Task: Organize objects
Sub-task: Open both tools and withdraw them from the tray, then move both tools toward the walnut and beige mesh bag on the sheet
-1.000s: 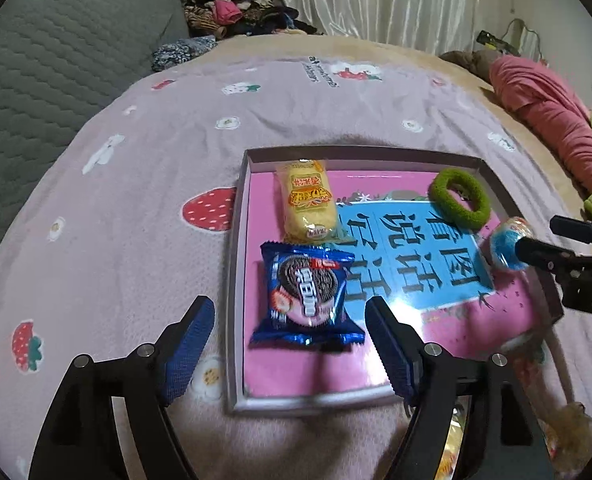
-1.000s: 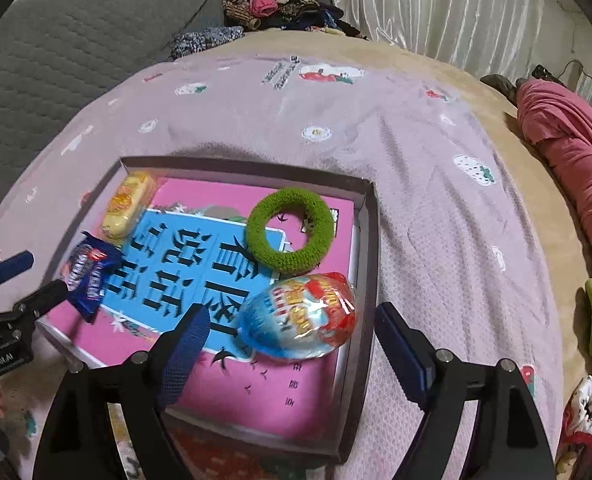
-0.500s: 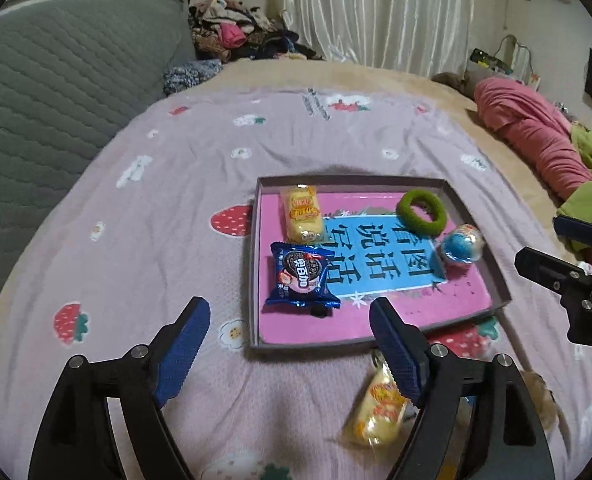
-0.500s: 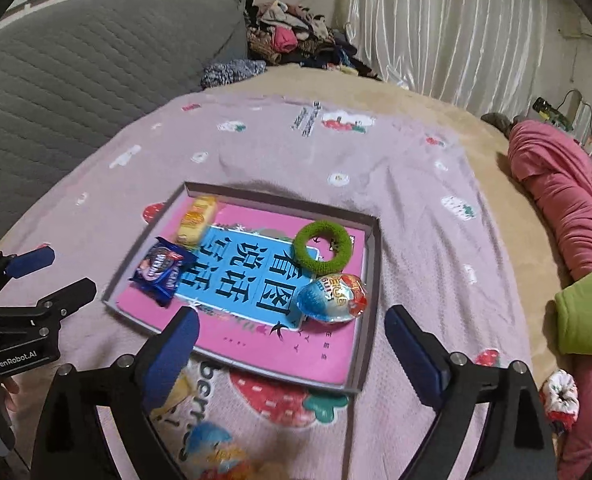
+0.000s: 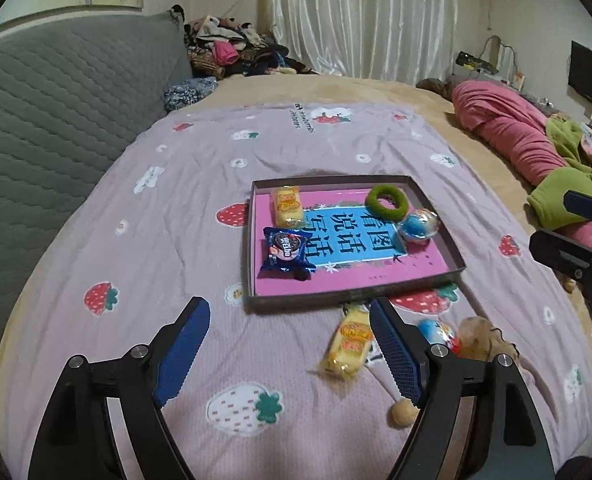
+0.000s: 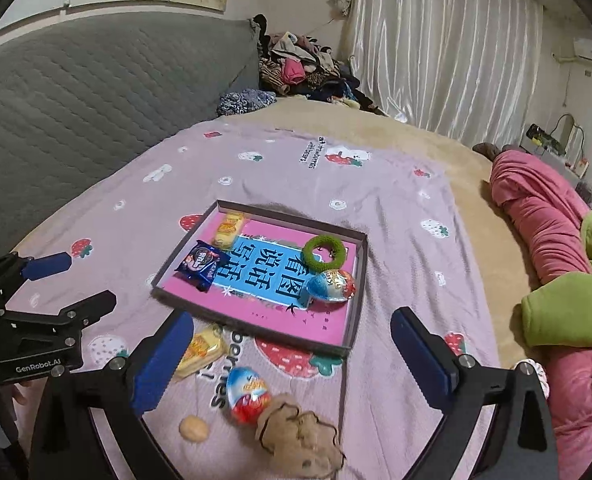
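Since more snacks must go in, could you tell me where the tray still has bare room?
The tray's near strip, below the Oreo pack and egg, is bare. Its far side is crowded by the yellow cake and green ring.

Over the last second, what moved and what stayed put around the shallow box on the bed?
Both grippers pulled back and up from the shallow grey box with the pink base, open and empty: the left gripper from the blue cookie packet, the right gripper from the foil-wrapped egg. The box's four items, including the green ring and yellow snack cake, stayed put.
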`<state>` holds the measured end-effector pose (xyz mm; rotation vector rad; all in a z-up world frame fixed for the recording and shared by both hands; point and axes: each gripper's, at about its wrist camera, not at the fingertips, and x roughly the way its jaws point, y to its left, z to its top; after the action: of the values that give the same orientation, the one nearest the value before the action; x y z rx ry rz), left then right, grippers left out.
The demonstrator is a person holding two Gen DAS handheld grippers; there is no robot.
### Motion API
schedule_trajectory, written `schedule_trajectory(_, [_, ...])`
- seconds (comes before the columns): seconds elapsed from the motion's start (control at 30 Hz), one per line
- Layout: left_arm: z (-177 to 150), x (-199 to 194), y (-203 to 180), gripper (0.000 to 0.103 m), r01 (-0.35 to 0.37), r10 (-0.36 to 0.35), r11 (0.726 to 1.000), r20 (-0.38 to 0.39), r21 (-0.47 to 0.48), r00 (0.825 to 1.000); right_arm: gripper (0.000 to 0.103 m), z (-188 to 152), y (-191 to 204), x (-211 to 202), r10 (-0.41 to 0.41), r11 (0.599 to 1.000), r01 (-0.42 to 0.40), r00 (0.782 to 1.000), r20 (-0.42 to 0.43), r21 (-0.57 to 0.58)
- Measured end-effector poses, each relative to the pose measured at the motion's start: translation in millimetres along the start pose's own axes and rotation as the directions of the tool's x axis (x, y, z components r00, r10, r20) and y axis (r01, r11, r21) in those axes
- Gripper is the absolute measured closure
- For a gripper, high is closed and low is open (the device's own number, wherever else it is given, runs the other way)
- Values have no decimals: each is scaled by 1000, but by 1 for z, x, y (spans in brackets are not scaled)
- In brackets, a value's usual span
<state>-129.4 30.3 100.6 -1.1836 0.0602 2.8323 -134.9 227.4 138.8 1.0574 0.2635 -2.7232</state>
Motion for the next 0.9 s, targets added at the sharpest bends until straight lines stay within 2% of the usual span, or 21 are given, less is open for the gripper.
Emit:
schedule_trajectory(0.7, [-30, -78, -25, 19, 15, -16, 1000, 60, 25, 998, 1, -35, 3, -82, -3, 1000, 1, 997, 77, 24])
schedule_trajectory(0.73, [-31, -81, -24, 18, 13, -14, 1000, 60, 22, 998, 1, -36, 3, -84, -3, 1000, 1, 997, 78, 22])
schedule_trajectory(0.87, [-36, -90, -25, 0, 18, -20, 1000, 69, 20, 997, 1, -43, 7, -91, -9, 1000, 8, 997, 83, 15])
schedule_trajectory(0.9, [-38, -92, -24, 1, 24, -25, 1000, 71, 18, 997, 1, -44, 7, -93, -9, 1000, 8, 997, 83, 15])
